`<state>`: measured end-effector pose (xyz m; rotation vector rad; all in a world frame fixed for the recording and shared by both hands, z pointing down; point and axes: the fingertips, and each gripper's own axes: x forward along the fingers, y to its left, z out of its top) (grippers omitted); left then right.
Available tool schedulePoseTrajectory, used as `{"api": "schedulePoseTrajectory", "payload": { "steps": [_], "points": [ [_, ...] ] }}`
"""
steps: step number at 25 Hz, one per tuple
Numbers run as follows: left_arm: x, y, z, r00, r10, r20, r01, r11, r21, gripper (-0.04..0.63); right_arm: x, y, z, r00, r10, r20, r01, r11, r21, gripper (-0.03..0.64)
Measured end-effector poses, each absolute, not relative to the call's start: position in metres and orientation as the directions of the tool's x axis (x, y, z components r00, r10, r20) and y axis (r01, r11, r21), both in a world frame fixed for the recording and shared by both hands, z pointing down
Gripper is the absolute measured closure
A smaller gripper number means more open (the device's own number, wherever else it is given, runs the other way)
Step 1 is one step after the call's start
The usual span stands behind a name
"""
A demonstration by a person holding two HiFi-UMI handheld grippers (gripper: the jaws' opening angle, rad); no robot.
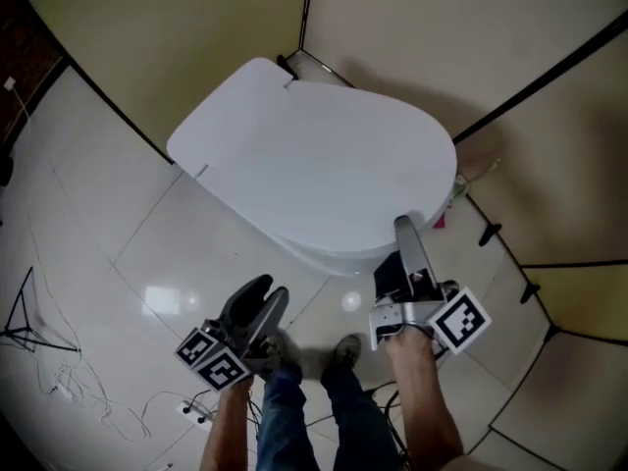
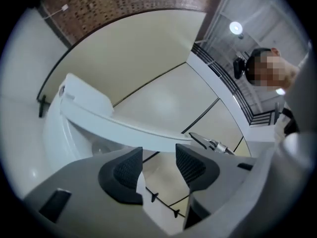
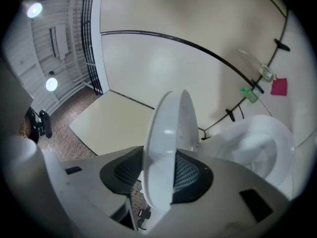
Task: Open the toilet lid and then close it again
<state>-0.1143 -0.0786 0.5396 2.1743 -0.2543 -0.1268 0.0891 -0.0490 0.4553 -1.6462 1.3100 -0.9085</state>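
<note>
White glossy floor [image 1: 147,253] and beige walls [image 1: 196,18] with dark seams are being shown meeting in a corner.

**Right gripper** [image 3: 159,171]: its jaws are being pressed onto the front rim of the lid [image 3: 168,128], one ribbed pad on each face. The lid is therefore being seen edge-on between them. To the right of the lid in the right gripper view, the open bowl [image 3: 262,143] is being exposed. The lid is thus being held lifted off the bowl at its front, while its back end is lying toward the corner. In the head view this gripper is being seen at the lid's near edge, with the right cube [image 1: 459,320] toward the person.

**Left gripper** [image 2: 158,165]: its jaws are being held partly apart, with nothing between them. Only wall and floor are being seen through the gap. This gripper is being held low in front of the bowl, clear of the lid, with the left cube [image 1: 211,358] at its near end. In the left gripper view a gap is being shown between lid and bowl.

**Surroundings**: shoes [image 1: 343,349] are being seen on the floor between the two grippers. Thin cables [image 1: 59,381] are lying on the floor at the left of the head view.
</note>
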Motion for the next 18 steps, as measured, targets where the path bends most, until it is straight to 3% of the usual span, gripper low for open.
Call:
{"api": "schedulePoseTrajectory", "payload": {
  "steps": [8,12,18],
  "points": [
    [-0.168,-0.152,0.451,0.947,-0.320,-0.023,-0.223,-0.708,0.670,0.391,0.053,-0.204,0.328,0.031,-0.999,-0.020,-0.593,-0.002,-0.805,0.518],
    [-0.199,-0.178,0.430,0.930,-0.366,-0.004,-0.287,-0.737,0.612,0.391,0.032,-0.287,0.304,0.006,-0.995,0.101,-0.679,-0.078,-0.730,0.529],
    [-0.232,-0.207,0.429,0.907,-0.417,0.067,-0.384,-0.749,0.540,0.391,0.000,-0.400,0.290,-0.069,-0.982,0.178,-0.777,-0.059,-0.627,0.535]
  ]
}}
